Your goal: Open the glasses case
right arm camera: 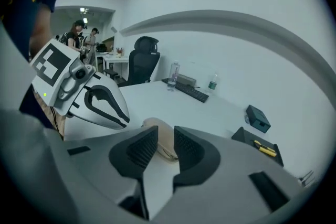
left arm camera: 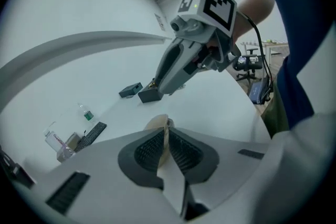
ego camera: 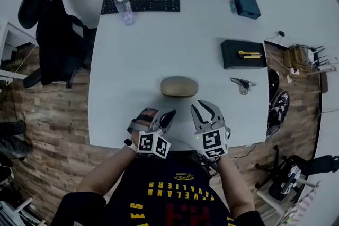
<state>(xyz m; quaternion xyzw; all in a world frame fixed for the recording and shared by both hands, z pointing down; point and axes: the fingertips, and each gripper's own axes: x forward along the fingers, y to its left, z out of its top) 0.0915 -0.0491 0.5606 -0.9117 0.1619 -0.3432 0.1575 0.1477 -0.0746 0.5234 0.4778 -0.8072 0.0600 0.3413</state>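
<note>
Glasses case (ego camera: 179,86): smooth tan domed oval shell, lid down, on the white table (ego camera: 137,45), long axis 9-to-3 in the head view. It lies at 1 o'clock from the left gripper (ego camera: 168,114), whose jaws are together and empty. From the right gripper (ego camera: 205,108), jaws apart and empty, it lies at 11 o'clock; both are near, neither touching.

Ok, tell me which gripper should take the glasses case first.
Right, probably: the right gripper has its jaws apart, facing the glasses case; the left gripper has them together.
</note>
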